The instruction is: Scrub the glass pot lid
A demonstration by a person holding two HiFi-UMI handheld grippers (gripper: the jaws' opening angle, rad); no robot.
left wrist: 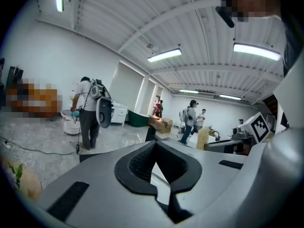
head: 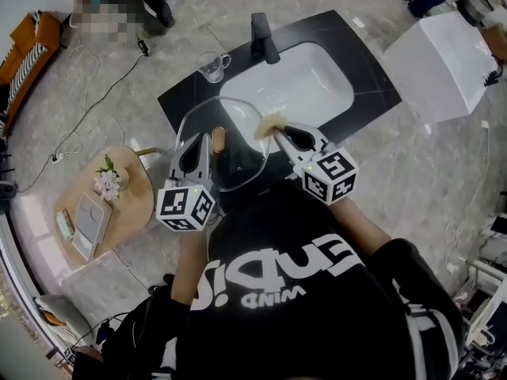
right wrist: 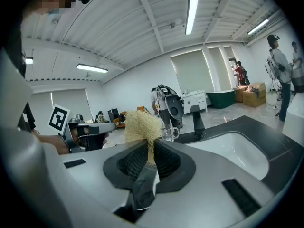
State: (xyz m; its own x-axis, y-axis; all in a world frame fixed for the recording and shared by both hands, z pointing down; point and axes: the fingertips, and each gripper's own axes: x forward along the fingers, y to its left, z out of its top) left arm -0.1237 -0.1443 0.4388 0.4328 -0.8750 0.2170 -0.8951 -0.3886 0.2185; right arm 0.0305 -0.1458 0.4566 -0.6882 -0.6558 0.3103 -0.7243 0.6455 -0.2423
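Observation:
The glass pot lid (head: 238, 137) is a large clear disc, held tilted above the black counter (head: 182, 101) in front of the sink. My left gripper (head: 207, 144) is shut on the lid's near left edge. In the left gripper view the jaws (left wrist: 159, 167) are closed and a pale sliver of the lid (left wrist: 159, 177) shows between them. My right gripper (head: 279, 131) is shut on a beige fibrous scrubber (head: 269, 122), which lies against the lid's right rim. In the right gripper view the scrubber (right wrist: 140, 122) sticks up from the closed jaws (right wrist: 149, 158), with the left gripper (right wrist: 90, 127) beyond it.
A white sink basin (head: 317, 85) is set in the counter, with a black faucet (head: 263, 38) at its back. A glass mug (head: 212, 66) stands left of the faucet. A small round wooden table (head: 131, 208) with flowers is at the left, a white box (head: 447, 62) at the right. Cables cross the floor.

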